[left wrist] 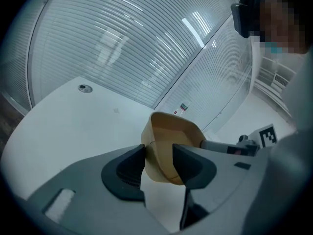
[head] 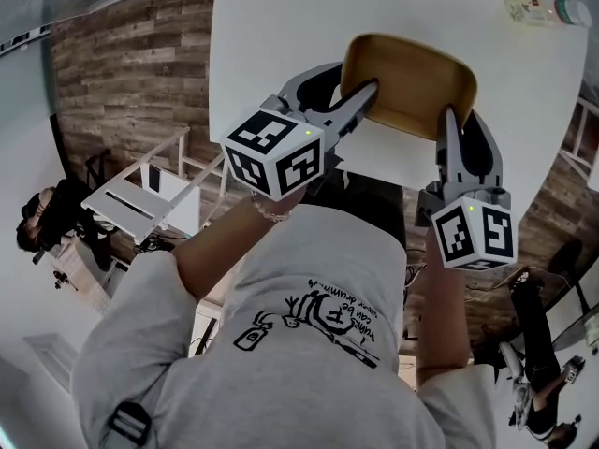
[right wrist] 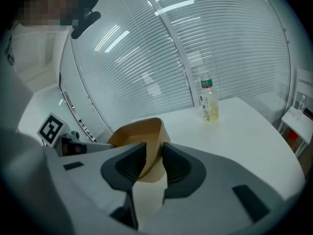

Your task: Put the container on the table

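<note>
Table: a round white table (head: 281, 45) fills the upper part of the head view. Its near edge lies just ahead of the person's chest, with wood-look floor around it.

Container: a tan, open-topped container (head: 412, 82) with rounded corners sits over the near part of the table, between the 2 grippers. It is empty as far as its inside shows. In the left gripper view it (left wrist: 168, 141) looks tilted, with white tabletop showing under its base. It seems to be carried just above the surface, though no view settles whether the base touches.

Left gripper: the left gripper (head: 360, 101) reaches in from the container's left side. In its own view (left wrist: 159, 155) the 2 jaws are clamped on the container's wall, 1 inside the rim and 1 outside.

Right gripper: the right gripper (head: 449, 124) comes at the near right rim. In its own view (right wrist: 154, 155) the jaws are likewise pinched onto the wall of the container (right wrist: 142, 131).

Bottle: a small clear bottle (right wrist: 208, 100) with a green cap stands upright on the far side of the table, well apart from the container.

Step in hand: by my reading, the carry is done and the set-down is under way.

Next move: lower both grippers together and level until the base rests flat. Then part each pair of jaws and draw them up off the rim without dragging the container.
</note>
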`<state>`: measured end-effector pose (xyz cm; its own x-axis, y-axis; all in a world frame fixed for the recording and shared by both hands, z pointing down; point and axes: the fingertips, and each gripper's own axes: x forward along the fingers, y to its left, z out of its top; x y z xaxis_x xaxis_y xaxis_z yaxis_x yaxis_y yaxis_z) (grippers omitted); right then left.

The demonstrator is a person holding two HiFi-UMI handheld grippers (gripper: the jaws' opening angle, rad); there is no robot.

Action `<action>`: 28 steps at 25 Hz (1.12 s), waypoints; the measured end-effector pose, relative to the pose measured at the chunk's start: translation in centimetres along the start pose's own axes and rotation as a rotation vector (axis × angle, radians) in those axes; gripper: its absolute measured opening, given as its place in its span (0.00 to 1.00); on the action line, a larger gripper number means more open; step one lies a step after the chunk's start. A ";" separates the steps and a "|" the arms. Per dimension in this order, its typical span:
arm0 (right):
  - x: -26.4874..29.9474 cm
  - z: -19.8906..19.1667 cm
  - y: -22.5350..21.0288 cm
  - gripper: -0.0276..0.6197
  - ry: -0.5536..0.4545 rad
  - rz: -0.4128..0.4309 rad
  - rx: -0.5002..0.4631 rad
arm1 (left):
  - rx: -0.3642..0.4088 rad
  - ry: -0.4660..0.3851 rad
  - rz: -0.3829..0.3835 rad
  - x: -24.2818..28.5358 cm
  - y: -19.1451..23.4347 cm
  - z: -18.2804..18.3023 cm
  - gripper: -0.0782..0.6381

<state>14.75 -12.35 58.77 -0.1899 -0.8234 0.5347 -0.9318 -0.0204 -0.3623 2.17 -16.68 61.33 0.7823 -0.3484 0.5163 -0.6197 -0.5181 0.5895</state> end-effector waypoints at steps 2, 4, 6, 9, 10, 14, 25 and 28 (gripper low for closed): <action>0.7 -1.3 -0.3 0.19 0.019 0.002 -0.013 | 0.001 0.003 0.018 0.6 1.0 -1.0 0.34; 1.4 -2.6 -0.9 0.19 0.040 -0.004 -0.020 | 0.001 0.015 0.027 1.3 1.7 -2.0 0.34; 1.9 -3.6 -1.6 0.19 0.054 -0.014 -0.022 | 0.009 0.027 0.030 1.9 2.0 -2.6 0.34; 2.6 -4.5 -2.7 0.19 0.065 -0.026 -0.022 | 0.019 0.039 0.029 2.7 2.2 -3.2 0.34; 2.8 -4.8 -3.0 0.19 0.068 -0.027 -0.020 | 0.019 0.044 0.030 3.0 2.3 -3.4 0.34; 3.6 -5.7 -3.8 0.19 0.077 -0.027 -0.011 | 0.023 0.058 0.038 3.9 2.8 -4.0 0.34; 5.2 -7.4 -5.1 0.19 0.089 -0.048 -0.004 | 0.034 0.097 0.051 5.7 4.2 -6.0 0.34; 5.4 -7.9 -5.4 0.19 0.095 -0.050 -0.002 | 0.025 0.098 0.055 6.0 4.4 -6.1 0.34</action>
<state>16.28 -12.23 69.65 -0.1716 -0.7640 0.6220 -0.9415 -0.0587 -0.3318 3.72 -16.27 70.85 0.7366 -0.2996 0.6063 -0.6589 -0.5200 0.5436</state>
